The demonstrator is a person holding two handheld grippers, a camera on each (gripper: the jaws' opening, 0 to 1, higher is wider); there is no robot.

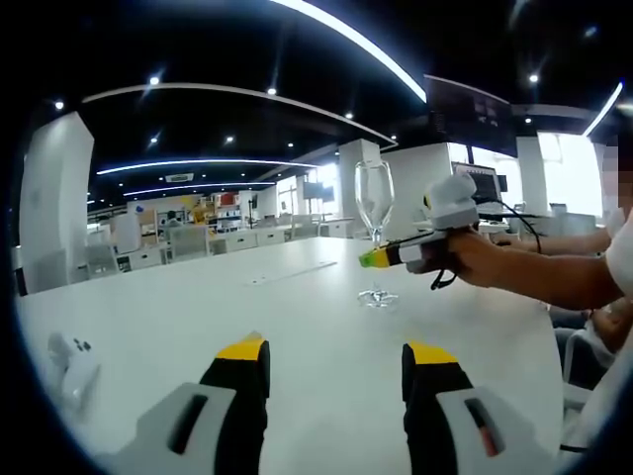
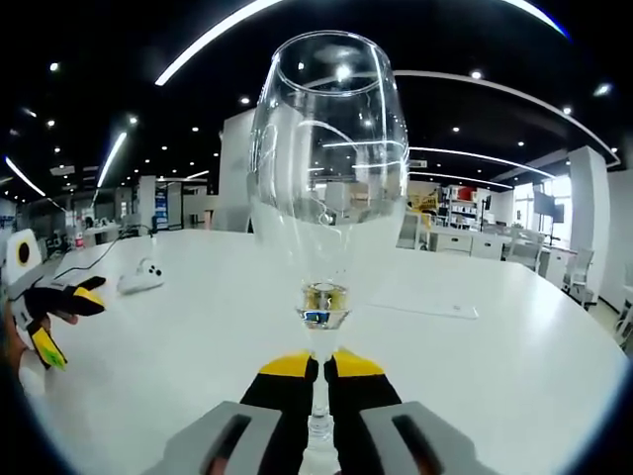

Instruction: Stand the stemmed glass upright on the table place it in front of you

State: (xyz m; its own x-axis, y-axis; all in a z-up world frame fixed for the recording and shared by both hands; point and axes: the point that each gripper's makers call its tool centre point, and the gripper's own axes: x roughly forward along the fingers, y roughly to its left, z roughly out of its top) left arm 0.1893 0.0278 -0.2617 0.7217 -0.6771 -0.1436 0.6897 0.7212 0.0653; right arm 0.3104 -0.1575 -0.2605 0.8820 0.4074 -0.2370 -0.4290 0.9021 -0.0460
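my r gripper [image 2: 318,368] clamped on stem of glass [image 2: 327,188], upright on table [image 2: 514,346]; l gripper [image 1: 336,358] wide open, near glass; white controller [image 2: 143,277] beside it

In the left gripper view, the stemmed glass [image 1: 375,230] stands upright on the counter [image 1: 198,317] right of centre, with the right tool [image 1: 374,258] at its stem from the right. A small white device [image 1: 71,358] lies at lower left. The left tool [image 1: 336,358] sits at the bottom, apart from the glass.
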